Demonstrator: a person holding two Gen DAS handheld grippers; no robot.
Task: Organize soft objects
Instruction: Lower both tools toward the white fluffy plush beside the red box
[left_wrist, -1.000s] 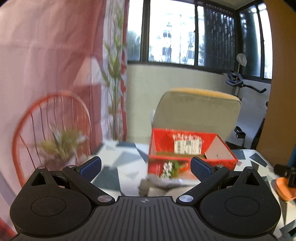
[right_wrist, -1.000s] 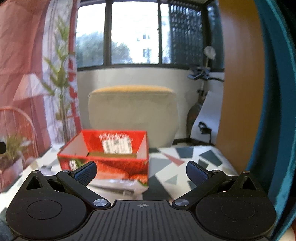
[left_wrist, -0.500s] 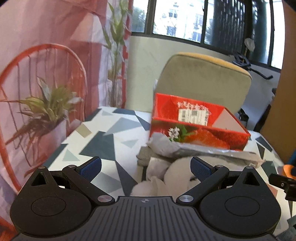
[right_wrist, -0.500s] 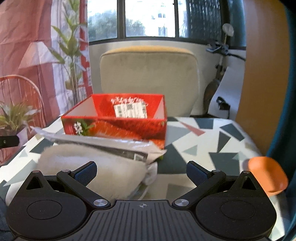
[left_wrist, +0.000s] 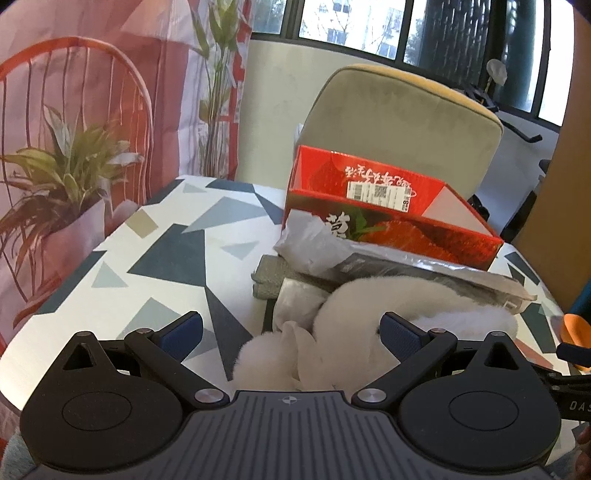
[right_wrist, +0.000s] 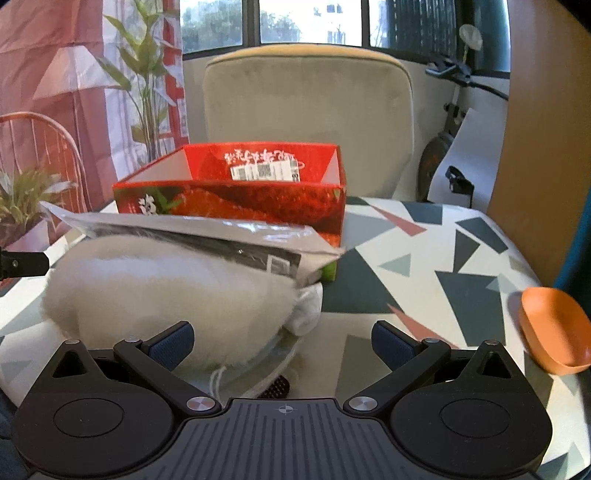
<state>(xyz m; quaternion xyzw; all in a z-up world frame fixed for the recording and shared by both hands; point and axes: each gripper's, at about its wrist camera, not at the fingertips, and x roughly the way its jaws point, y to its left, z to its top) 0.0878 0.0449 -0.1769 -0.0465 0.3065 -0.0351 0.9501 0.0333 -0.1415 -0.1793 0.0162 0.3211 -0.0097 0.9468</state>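
**Grippers poised over a soft pile**

Left wrist view: the left gripper, jaws wide and empty, hovers over white fluffy items piled before a red box, likely their destination.

Right wrist view: the right gripper, equally spread, empty, faces the same pile under a plastic package.

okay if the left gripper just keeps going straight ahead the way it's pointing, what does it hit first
Most likely the white fluffy item, lying right between the open fingers of the left gripper. Behind it sit the silver plastic bag and red box; depth is uncertain.
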